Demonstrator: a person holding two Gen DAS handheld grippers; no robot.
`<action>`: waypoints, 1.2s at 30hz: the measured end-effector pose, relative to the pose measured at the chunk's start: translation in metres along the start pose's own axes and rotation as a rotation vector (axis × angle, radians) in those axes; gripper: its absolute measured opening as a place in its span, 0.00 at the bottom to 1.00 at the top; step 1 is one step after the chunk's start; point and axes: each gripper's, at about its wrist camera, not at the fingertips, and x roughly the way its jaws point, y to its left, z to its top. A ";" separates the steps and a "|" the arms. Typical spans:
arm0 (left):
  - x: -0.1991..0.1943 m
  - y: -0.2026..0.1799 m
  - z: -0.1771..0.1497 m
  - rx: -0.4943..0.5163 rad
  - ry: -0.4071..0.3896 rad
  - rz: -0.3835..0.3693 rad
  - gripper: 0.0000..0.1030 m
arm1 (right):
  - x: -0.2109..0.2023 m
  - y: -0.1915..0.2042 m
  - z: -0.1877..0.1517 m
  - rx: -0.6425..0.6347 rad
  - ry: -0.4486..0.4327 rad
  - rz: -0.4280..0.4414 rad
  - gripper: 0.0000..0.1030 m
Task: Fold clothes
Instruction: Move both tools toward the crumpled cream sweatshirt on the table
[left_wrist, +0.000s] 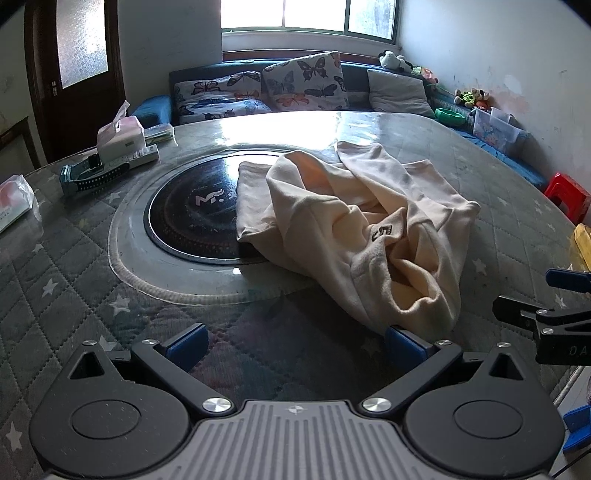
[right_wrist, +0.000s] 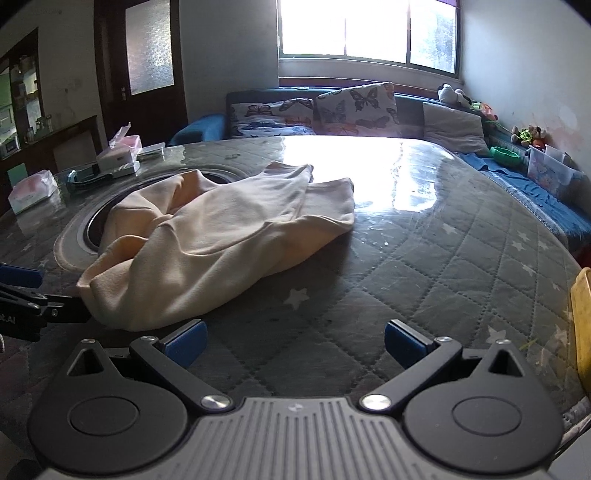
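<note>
Since nothing is gripped yet, we read the scene like this:

Garment: the cream garment (left_wrist: 354, 236) lies crumpled on the table (left_wrist: 74, 295), partly over the dark round hob (left_wrist: 192, 218) set into the table's middle; a printed "5" shows on 1 fold.

Left gripper: our left gripper (left_wrist: 293, 349) sits low at the near edge with its jaws spread wide and nothing between them; the right blue pad (left_wrist: 400, 345) is just beside the garment's nearest bulge, and we cannot tell whether it touches.

Right gripper: our right gripper (right_wrist: 293, 345) also has its jaws wide apart and empty, over bare quilted cover, with the garment (right_wrist: 207, 236) up and to its left, near the left pad.

Handling: we judge the cloth soft, light and fleecy, so it should drape and sag when lifted, not hold a shape; it may slide easily on the glossy table top.

Where to hold: we would pinch at a hem or a corner, 1 gripper on each, not at the bunched middle, where 2 layers could be caught together. The 2 flat ends (right_wrist: 321, 192) at the far side look like the cleanest edges.

Risk: dragging may pull the cloth further across the hob.

Clutter: a tissue box (left_wrist: 120, 134) stands far left, well apart.
</note>
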 end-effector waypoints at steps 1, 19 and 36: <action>0.000 0.000 0.000 0.002 0.000 0.000 1.00 | -0.001 0.001 0.000 -0.002 -0.001 0.002 1.00; 0.000 -0.006 -0.002 0.019 0.025 0.010 1.00 | -0.001 0.016 0.002 -0.037 0.004 0.035 1.00; -0.001 -0.004 0.001 0.016 0.024 0.010 1.00 | 0.000 0.024 0.007 -0.068 0.004 0.051 1.00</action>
